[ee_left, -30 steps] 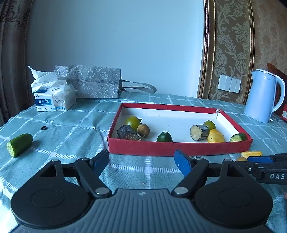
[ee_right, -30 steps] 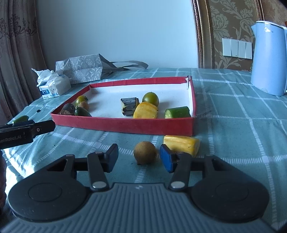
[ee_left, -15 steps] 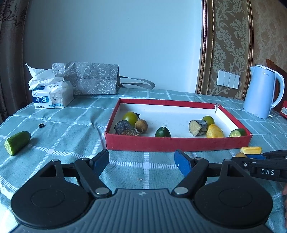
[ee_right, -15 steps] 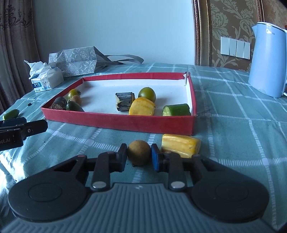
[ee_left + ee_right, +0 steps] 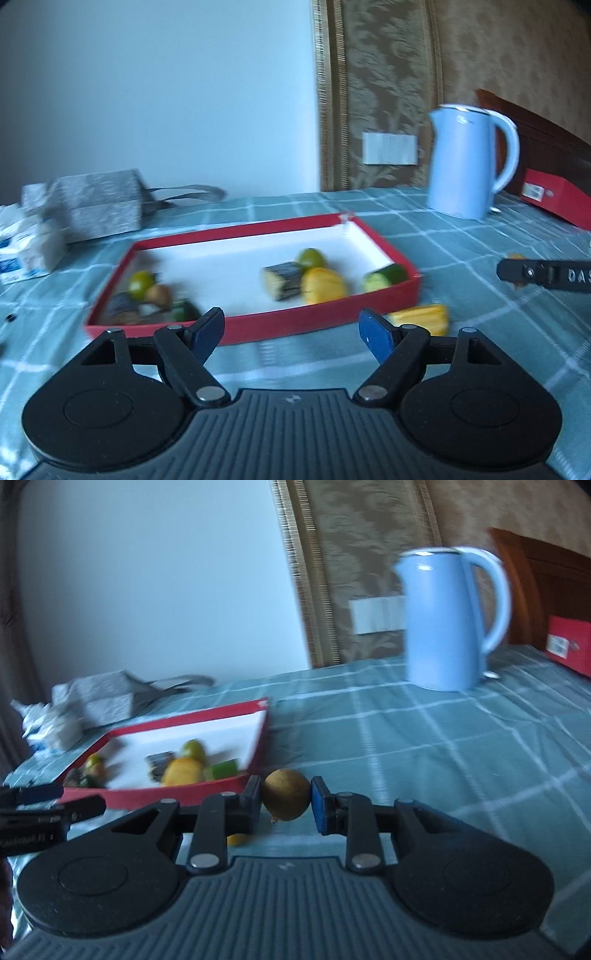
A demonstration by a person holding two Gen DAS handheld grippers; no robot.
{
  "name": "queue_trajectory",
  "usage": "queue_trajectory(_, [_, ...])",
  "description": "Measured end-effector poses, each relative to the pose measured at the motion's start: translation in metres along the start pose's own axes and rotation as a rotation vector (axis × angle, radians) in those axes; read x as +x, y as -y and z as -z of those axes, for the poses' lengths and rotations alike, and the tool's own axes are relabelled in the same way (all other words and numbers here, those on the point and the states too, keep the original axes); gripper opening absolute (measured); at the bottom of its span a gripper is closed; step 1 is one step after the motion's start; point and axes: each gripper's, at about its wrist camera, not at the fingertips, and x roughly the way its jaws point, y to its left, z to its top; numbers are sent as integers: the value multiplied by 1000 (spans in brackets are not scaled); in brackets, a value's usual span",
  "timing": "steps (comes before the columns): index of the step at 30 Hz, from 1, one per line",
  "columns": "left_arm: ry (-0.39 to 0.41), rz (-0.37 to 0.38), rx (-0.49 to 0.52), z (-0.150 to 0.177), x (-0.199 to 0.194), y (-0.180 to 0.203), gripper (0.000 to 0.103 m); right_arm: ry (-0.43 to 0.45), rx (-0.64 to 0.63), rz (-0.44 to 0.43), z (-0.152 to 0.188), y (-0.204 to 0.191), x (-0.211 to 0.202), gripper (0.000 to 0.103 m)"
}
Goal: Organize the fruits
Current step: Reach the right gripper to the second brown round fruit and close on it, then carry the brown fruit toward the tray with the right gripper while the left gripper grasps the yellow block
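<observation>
The right claw is squeezed shut on a little brown fruit — up off the cloth, just right of the red tray. The left claw is wide open, holding nothing. Next, I think, carry the fruit over the tray — then let go.

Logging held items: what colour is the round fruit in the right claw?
Brownish tan, slightly yellow. The fruit shows best in the right wrist view, gripped by the right claw.

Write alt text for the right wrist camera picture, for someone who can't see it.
The right gripper holds a round brown fruit between its fingers, beside a red tray of fruit pieces on a teal checked tablecloth. A light blue kettle stands behind; the image is motion-blurred.
</observation>
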Motion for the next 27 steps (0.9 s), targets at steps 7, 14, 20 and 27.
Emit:
queue_trajectory(7, [-24,45,86,-1,24,52,81,30,53,-1,1,33,-1,27])
queue_trajectory(14, [-36,93,125,0,34,73,81,55,50,-51,-1,34,-7,27])
queue_trajectory(20, [-63,64,178,-5,55,93,81,67,64,-83,-1,34,-10,27])
queue_trajectory(27, [-139,69,166,-4,70,93,82,71,87,-94,-1,38,-10,27])
